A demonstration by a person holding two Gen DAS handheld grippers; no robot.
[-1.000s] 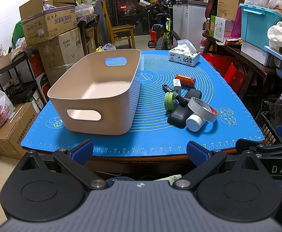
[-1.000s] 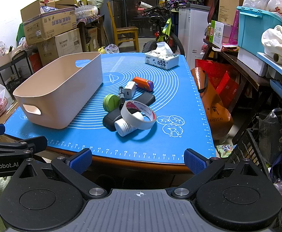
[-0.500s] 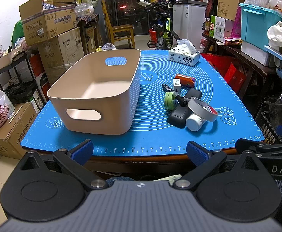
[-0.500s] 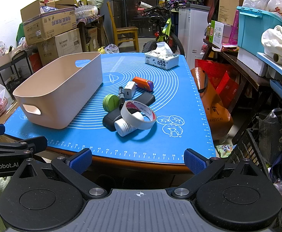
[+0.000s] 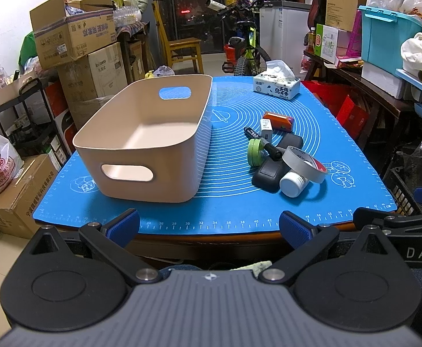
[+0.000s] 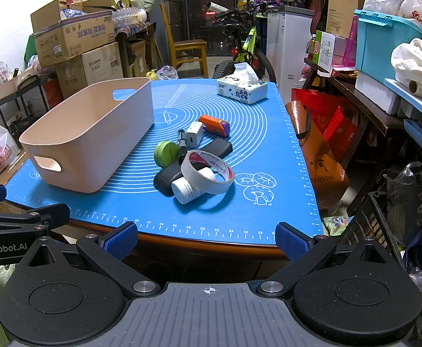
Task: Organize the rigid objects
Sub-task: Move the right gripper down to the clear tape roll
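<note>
Both my grippers sit off the near table edge, nothing held. Left gripper [image 5: 209, 225] jaws wide apart, empty; right gripper [image 6: 206, 237] same, wide apart, empty. Each one's side shows at the edge of the other's view.

Blue mat [image 5: 231, 202] covers the table. Beige bin [image 5: 141, 144] on the mat's left half, empty, handle cutouts on both short ends.

Pile of items right of the bin, apart from it: green disc [image 6: 166, 153] on edge, black marker [image 6: 181, 144] just beside it, white charger [image 6: 194, 134] touching the marker's far end, orange case [image 6: 214, 125] behind that. Long black case [image 6: 193, 163] lies diagonal under the rest. White bottle [image 6: 187, 190] on its side at the near end, tape roll [image 6: 208, 175] leaning over it and the black case.

Tissue pack [image 6: 242, 90] at the far right of the mat, well apart from the pile.
</note>
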